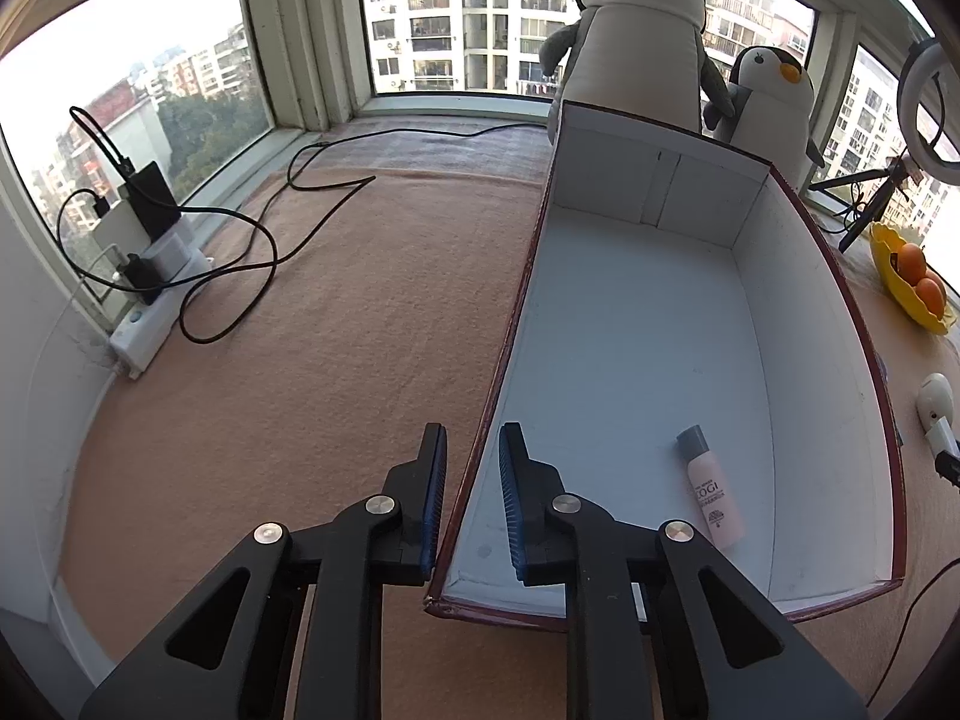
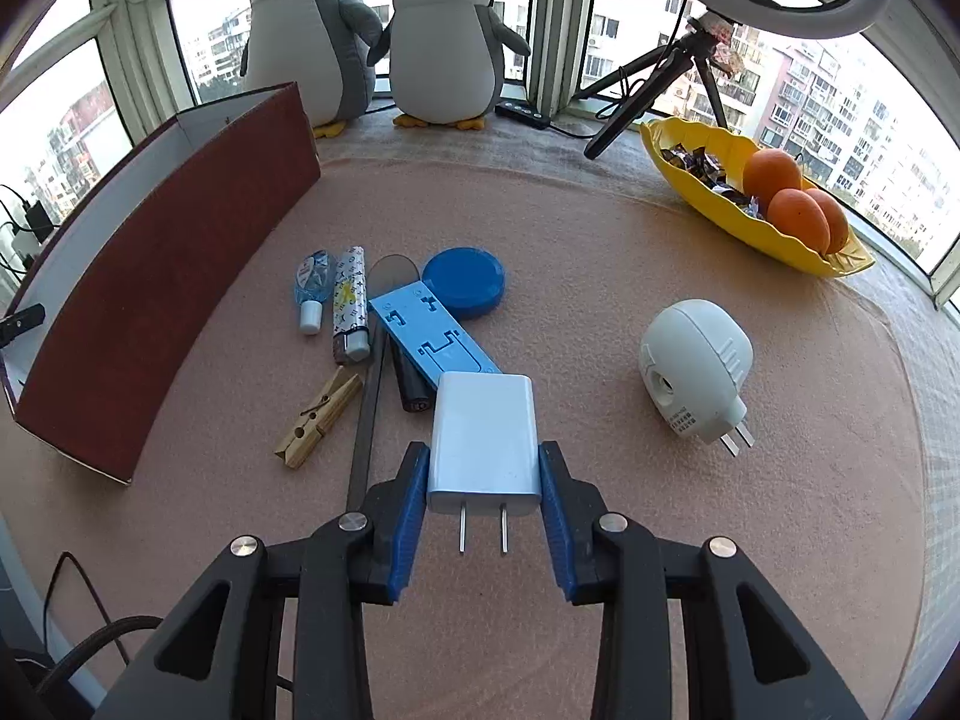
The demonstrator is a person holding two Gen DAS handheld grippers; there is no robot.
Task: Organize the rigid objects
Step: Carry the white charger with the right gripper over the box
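White charger [image 2: 482, 441] clamped in right gripper [image 2: 483, 516]; left gripper [image 1: 474, 501] agape astride box wall [image 1: 480, 420].

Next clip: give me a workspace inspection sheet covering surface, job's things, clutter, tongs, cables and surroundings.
Surface: pinkish-brown cloth, partly bare.
Job's things: open box holding one bottle; white charger; clothespin, lighter, blue lid waiting outside.
Clutter: yellow dish with oranges; white plug-in device.
Tongs: left tongs open, astride the box wall; right tongs closed on the charger.
Cables: black leads by a power strip.
Surroundings: windows, two plush penguins, ring light.
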